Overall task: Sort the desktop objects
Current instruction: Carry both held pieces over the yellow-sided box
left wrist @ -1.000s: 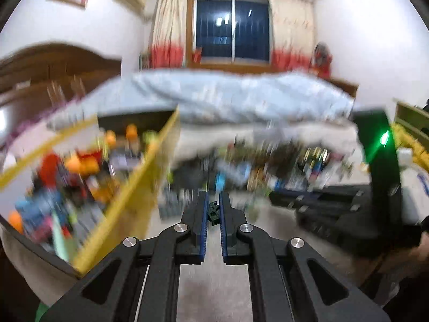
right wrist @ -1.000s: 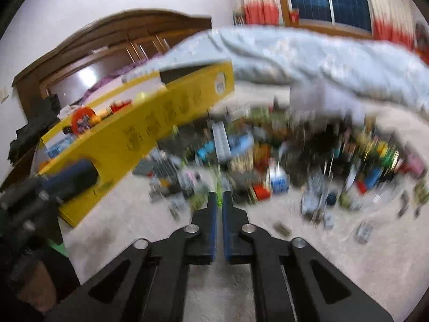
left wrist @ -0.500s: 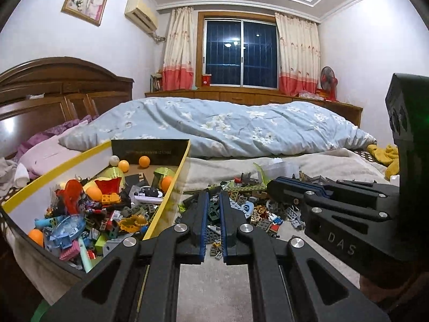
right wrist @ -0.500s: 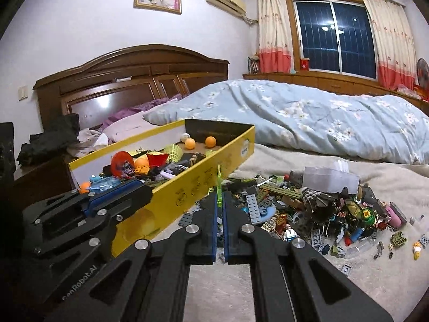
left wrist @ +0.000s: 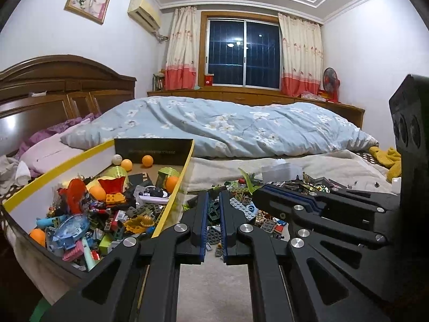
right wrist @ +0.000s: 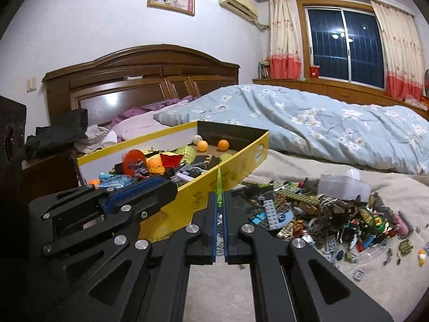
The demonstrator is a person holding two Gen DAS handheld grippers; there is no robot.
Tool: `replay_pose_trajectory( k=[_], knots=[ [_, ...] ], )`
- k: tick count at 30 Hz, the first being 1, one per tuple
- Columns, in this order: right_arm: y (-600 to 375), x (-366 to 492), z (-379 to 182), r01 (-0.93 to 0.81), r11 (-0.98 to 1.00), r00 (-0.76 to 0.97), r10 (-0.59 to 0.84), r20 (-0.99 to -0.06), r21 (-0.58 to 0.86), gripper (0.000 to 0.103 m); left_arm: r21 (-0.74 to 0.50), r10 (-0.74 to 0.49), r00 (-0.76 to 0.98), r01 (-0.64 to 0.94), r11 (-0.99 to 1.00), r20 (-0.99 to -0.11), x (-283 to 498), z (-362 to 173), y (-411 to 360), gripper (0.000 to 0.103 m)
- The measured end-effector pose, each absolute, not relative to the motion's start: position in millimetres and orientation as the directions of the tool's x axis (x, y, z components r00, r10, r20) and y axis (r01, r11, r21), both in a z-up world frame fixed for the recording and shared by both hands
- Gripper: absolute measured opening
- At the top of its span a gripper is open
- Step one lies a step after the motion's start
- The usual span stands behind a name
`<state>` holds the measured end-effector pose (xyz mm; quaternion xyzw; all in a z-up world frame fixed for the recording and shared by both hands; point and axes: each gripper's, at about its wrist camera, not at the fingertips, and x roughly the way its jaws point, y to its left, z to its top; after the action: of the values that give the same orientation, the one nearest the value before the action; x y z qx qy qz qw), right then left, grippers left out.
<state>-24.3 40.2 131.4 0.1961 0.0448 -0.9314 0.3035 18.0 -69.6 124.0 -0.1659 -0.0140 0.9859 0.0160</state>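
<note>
My left gripper (left wrist: 213,196) is shut on a small dark green brick piece (left wrist: 213,212), held just right of the yellow box (left wrist: 175,193) that is full of toys. My right gripper (right wrist: 219,197) is shut on a thin translucent green spike (right wrist: 219,179) that sticks up past its fingertips, in front of the yellow box's (right wrist: 236,169) side wall. A heap of loose bricks (right wrist: 321,209) lies on the beige blanket to the right. Each gripper shows in the other's view: the right gripper (left wrist: 264,191) beside the left, and the left gripper (right wrist: 171,187) by the box.
Orange balls (left wrist: 147,161) and mixed toys lie in the box. A clear plastic container (right wrist: 343,187) stands behind the heap. A blue flowered quilt (left wrist: 241,128) lies beyond, with a wooden headboard (right wrist: 139,80) at left. Bare blanket (right wrist: 219,289) lies under the grippers.
Both grippers have risen off the heap with their pieces still gripped. The right one has also swung left toward the yellow box. The blur has cleared.
</note>
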Motion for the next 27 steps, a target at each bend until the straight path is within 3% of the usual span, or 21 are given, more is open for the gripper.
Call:
replay_pose_trajectory(
  k=[16,27],
  knots=[
    [-27.4,-15.5,125.1,0.687,-0.727,-0.655,-0.635,-0.408,0.029,0.002,0.005,-0.102,-0.933,0.107,-0.994,-0.345,42.0,120.2,-127.0,0.009],
    [-81.0,0.9,146.2,0.751,-0.660,-0.612,-0.706,-0.356,0.019,0.002,-0.039,-0.171,-0.944,0.189,-0.981,-0.282,68.8,137.4,-179.5,0.009]
  ],
)
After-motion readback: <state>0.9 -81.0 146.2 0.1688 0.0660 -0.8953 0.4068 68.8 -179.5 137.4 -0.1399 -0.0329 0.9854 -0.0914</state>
